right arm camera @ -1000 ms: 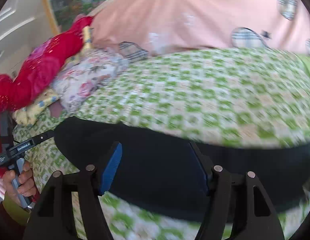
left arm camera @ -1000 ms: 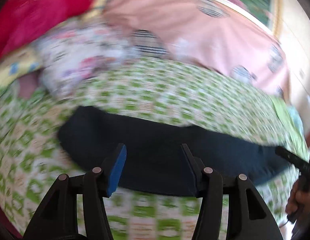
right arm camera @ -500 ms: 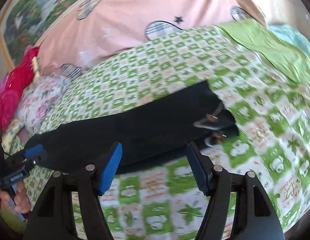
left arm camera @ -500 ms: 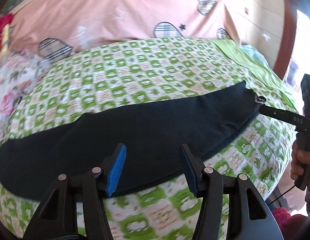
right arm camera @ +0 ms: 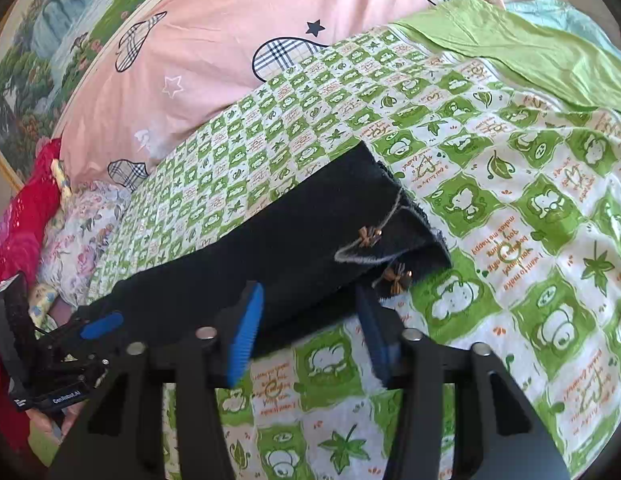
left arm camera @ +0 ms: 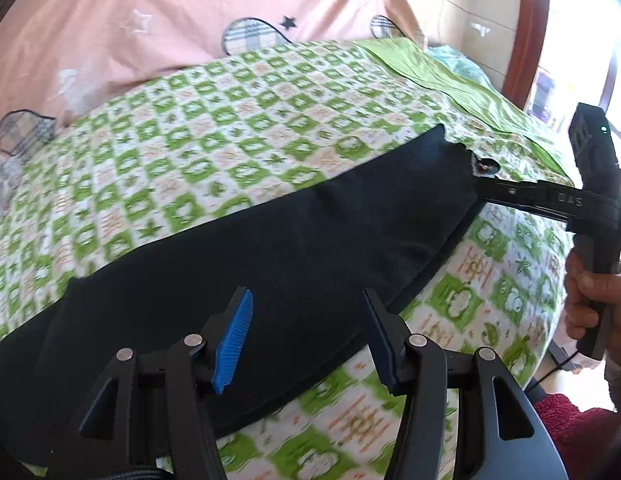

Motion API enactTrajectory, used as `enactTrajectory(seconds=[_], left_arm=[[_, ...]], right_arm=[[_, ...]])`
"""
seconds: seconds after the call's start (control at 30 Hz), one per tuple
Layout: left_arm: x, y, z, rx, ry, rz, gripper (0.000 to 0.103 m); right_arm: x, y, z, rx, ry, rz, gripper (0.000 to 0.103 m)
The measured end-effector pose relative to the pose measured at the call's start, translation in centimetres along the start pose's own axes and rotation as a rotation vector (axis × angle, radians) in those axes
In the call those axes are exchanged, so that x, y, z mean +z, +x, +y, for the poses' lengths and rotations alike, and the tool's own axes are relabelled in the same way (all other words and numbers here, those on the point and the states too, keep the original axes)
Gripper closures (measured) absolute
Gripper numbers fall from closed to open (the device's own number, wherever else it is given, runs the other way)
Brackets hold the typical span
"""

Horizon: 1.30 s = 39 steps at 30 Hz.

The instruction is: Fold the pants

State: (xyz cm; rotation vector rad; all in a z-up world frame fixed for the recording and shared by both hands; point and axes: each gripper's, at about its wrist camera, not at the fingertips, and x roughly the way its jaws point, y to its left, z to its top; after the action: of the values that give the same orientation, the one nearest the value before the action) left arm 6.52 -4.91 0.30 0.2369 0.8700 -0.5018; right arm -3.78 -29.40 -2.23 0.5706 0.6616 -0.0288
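Two grippers are working over dark pants (left arm camera: 270, 248) lying in a long band across a green checked bedspread (left arm camera: 230, 120). The left gripper (left arm camera: 308, 340) is hovering wide open above the pants' near edge at 6 o'clock. The right gripper (right arm camera: 310, 332) is also hanging wide open at 6 o'clock, just short of the frayed hem (right arm camera: 402, 216), where small bows (right arm camera: 368, 236) are showing. A pink pillow (right arm camera: 230, 48) is lying at 12 o'clock.
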Motion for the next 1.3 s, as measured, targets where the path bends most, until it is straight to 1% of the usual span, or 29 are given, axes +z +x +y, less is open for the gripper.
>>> enactTrajectory(seconds=[0.03,0.1,0.17,0.27,0.37,0.4,0.47,0.5,0.57,0.6,0.63,0.67,0.73,0.8,0.87,0.9,0.97,1.0,1.03,1.07,1.1,1.13,1.17,1.23,1.3], left_arm=[[0.2,0.3,-0.3,-0.009,0.010,0.006,0.047],[0.5,1.0,-1.2,-0.033,0.057,0.023,0.047],[0.6,2.1,-2.1,-0.046,0.105,0.049,0.047],[0.4,3.3,-3.1,-0.074,0.159,0.089,0.047],[0.2,4.5,-3.7,-0.070,0.205,0.119,0.048],[0.1,4.8,-3.7,-0.071,0.207,0.130,0.051],[0.1,5.4,-3.4,-0.071,0.198,0.149,0.067],[0.1,5.5,-3.1,-0.075,0.195,0.149,0.071],[0.1,5.5,-2.6,-0.090,0.188,0.147,0.091],[0.1,5.5,-2.4,-0.090,0.184,0.147,0.094],[0.2,5.4,-2.3,-0.088,0.182,0.146,0.097],[0.2,5.2,-2.3,-0.090,0.180,0.142,0.099],[0.2,4.3,-2.5,-0.083,0.188,0.123,0.099],[-0.1,3.3,-3.0,-0.092,0.213,0.102,0.099],[-0.3,3.4,-3.3,-0.097,0.230,0.111,0.097],[-0.4,3.8,-3.3,-0.095,0.242,0.130,0.096],[-0.4,4.5,-3.3,-0.081,0.228,0.152,0.089],[-0.1,4.4,-3.0,-0.091,0.205,0.158,0.088],[0.0,4.2,-3.0,-0.100,0.196,0.159,0.086],[0.4,3.8,-2.7,-0.111,0.184,0.154,0.077],[0.6,3.5,-2.7,-0.113,0.182,0.144,0.074],[0.9,3.1,-2.7,-0.115,0.182,0.131,0.067],[1.4,2.5,-2.7,-0.124,0.178,0.115,0.063],[2.6,2.4,-2.3,-0.146,0.158,0.108,0.061],[4.1,2.6,-2.1,-0.171,0.135,0.104,0.061]], right_arm=[[0.1,0.1,-0.1,0.000,0.005,0.002,0.062],[0.3,0.3,-0.6,0.000,0.024,-0.003,0.063],[0.4,0.6,-1.0,0.004,0.041,0.001,0.067],[0.5,0.6,-1.5,0.009,0.063,-0.001,0.067],[0.7,0.6,-1.7,0.007,0.068,-0.006,0.068],[0.7,0.6,-1.7,0.007,0.067,-0.007,0.068],[0.7,0.8,-1.7,0.004,0.067,-0.005,0.072],[0.7,0.8,-1.7,0.006,0.071,-0.005,0.073],[0.7,1.0,-1.8,0.005,0.069,-0.002,0.083],[0.6,1.1,-1.8,0.002,0.065,0.000,0.088],[0.6,1.1,-1.7,0.000,0.063,0.000,0.096],[0.6,1.0,-1.7,0.003,0.062,-0.004,0.096],[0.6,0.3,-1.5,0.011,0.056,-0.022,0.097],[0.5,-0.6,-1.4,0.008,0.039,-0.038,0.097],[0.4,-0.5,-1.8,-0.011,0.038,-0.026,0.097],[0.4,-0.3,-2.2,-0.014,0.054,-0.017,0.097],[0.3,0.2,-2.6,-0.002,0.085,0.005,0.097],[0.2,0.1,-2.6,-0.004,0.088,0.008,0.096],[0.2,-0.3,-2.5,-0.004,0.091,0.003,0.094],[0.2,-0.6,-2.4,-0.004,0.090,-0.003,0.091],[0.2,-1.0,-2.5,-0.006,0.089,-0.014,0.090],[0.2,-1.6,-2.7,-0.010,0.094,-0.030,0.088],[0.1,-1.9,-2.8,-0.008,0.103,-0.036,0.083],[0.0,-2.1,-3.3,0.004,0.124,-0.039,0.078],[-0.3,-1.8,-3.9,0.016,0.151,-0.027,0.077]])
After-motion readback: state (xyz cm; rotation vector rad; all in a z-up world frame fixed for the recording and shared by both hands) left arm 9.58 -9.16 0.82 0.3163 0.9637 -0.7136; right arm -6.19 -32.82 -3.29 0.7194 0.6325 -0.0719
